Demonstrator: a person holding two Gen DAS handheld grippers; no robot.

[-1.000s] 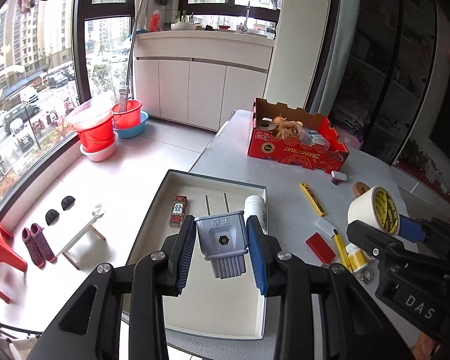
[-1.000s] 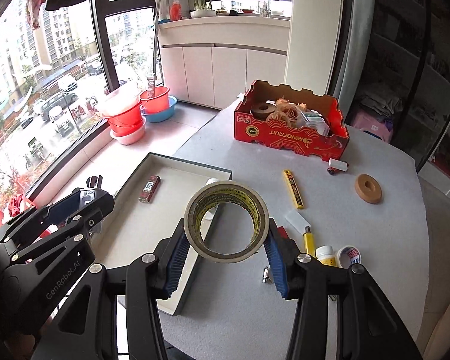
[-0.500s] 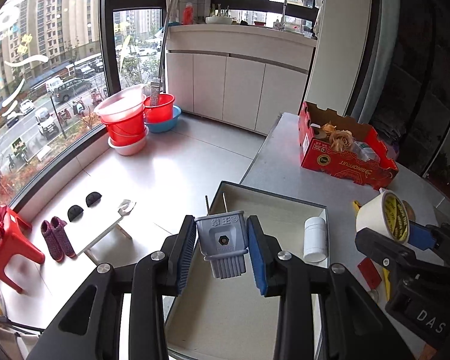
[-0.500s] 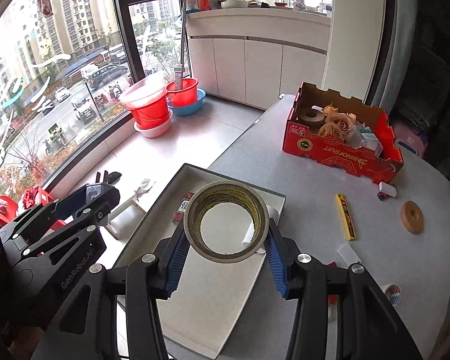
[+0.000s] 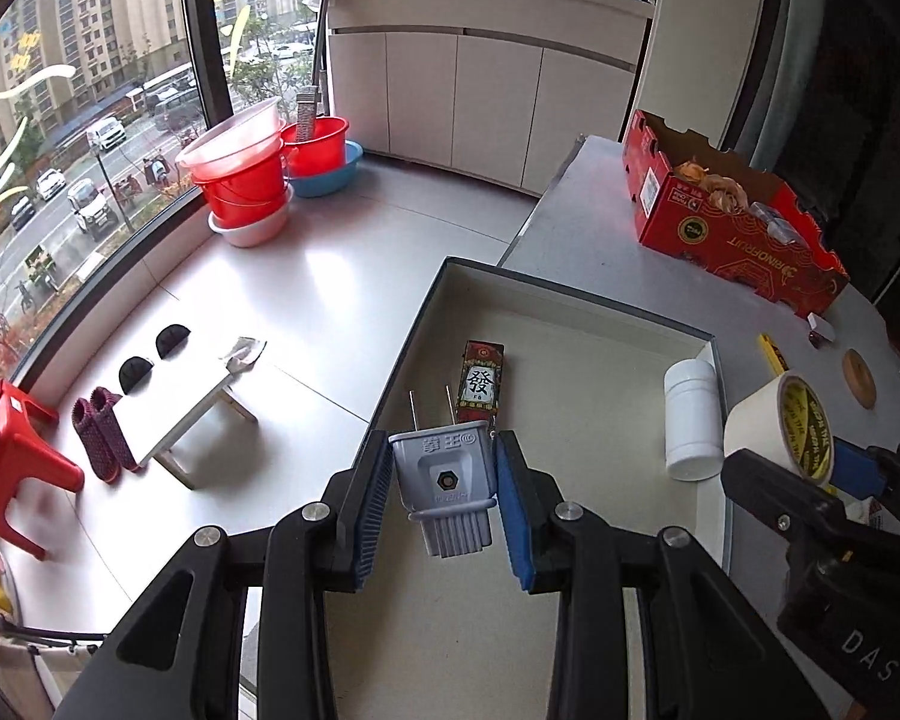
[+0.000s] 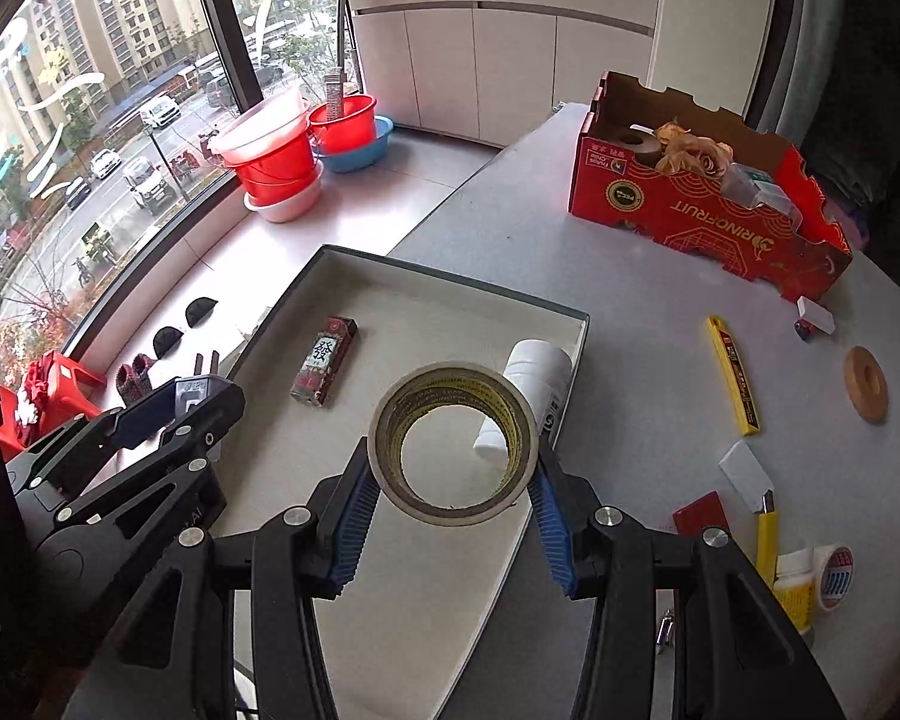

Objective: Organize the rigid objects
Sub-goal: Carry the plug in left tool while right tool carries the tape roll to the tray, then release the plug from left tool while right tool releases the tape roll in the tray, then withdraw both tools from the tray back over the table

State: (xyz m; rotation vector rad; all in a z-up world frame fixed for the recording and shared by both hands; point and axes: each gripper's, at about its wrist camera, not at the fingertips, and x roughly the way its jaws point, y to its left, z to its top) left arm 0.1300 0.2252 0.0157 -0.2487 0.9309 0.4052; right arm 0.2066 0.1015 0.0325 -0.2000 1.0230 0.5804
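Note:
My left gripper (image 5: 444, 501) is shut on a grey two-pin plug (image 5: 444, 474), held over the near left part of a shallow white tray (image 5: 570, 300). In the tray lie a red mahjong-print box (image 5: 481, 381) and a white bottle (image 5: 692, 417). My right gripper (image 6: 453, 507) is shut on a roll of beige tape (image 6: 453, 438), hovering above the tray (image 6: 450, 291) near the white bottle (image 6: 537, 369). The red box (image 6: 324, 367) lies left of it. Each gripper shows at the edge of the other's view.
A red cardboard box (image 6: 708, 210) with dried flowers stands at the back of the grey table. Right of the tray lie a yellow cutter (image 6: 733, 373), a wooden ring (image 6: 865, 384), a white card, a red card and a small tape roll (image 6: 834, 577). Red buckets (image 5: 246, 180) stand on the floor.
Both grippers have moved down and leftward over the tray, each keeping its object. The tray's contents now look larger and closer.

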